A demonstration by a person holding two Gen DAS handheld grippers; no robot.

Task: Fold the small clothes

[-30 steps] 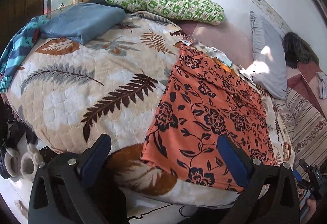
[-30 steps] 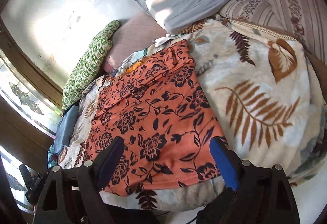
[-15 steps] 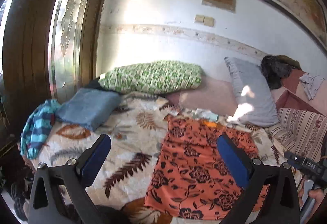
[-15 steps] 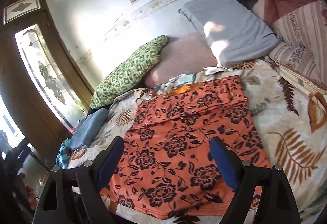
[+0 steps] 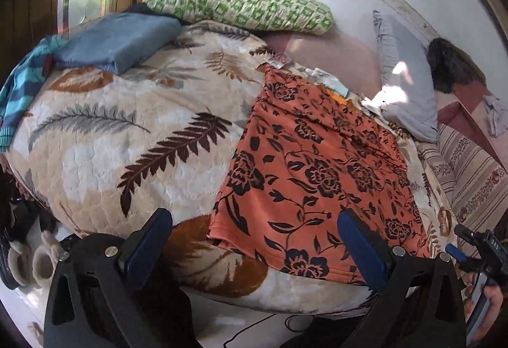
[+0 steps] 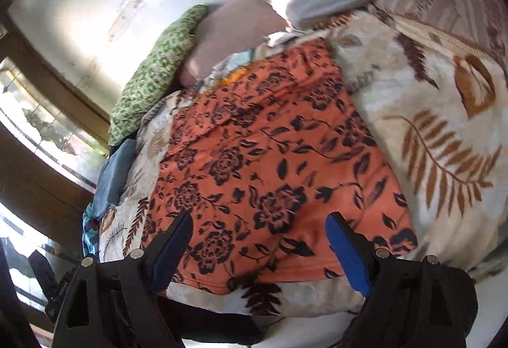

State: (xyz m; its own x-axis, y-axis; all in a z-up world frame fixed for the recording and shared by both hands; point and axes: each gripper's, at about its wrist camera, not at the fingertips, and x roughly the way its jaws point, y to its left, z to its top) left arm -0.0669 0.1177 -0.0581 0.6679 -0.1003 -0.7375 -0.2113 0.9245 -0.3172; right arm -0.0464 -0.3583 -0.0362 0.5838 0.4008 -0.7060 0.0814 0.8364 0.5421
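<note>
An orange garment with black flowers [image 5: 317,164] [image 6: 270,157] lies spread flat on the leaf-patterned blanket [image 5: 127,132] [image 6: 444,132] of a bed. My left gripper [image 5: 254,237] hovers open above the garment's near left corner, nothing between its blue pads. My right gripper [image 6: 258,240] hangs open over the garment's near hem, also empty. The right gripper and the hand holding it [image 5: 485,284] show at the left wrist view's lower right edge.
A folded blue cloth [image 5: 117,40] and a striped teal garment [image 5: 19,94] lie at the bed's far left. A green patterned pillow [image 5: 241,5] and a grey pillow [image 5: 406,75] lean at the wall. Shoes [image 5: 28,262] sit on the floor at left.
Both views rose to the wall and back half a second ago, then dropped again. Now both grippers point down at the garment's near edge, much as a second ago.
</note>
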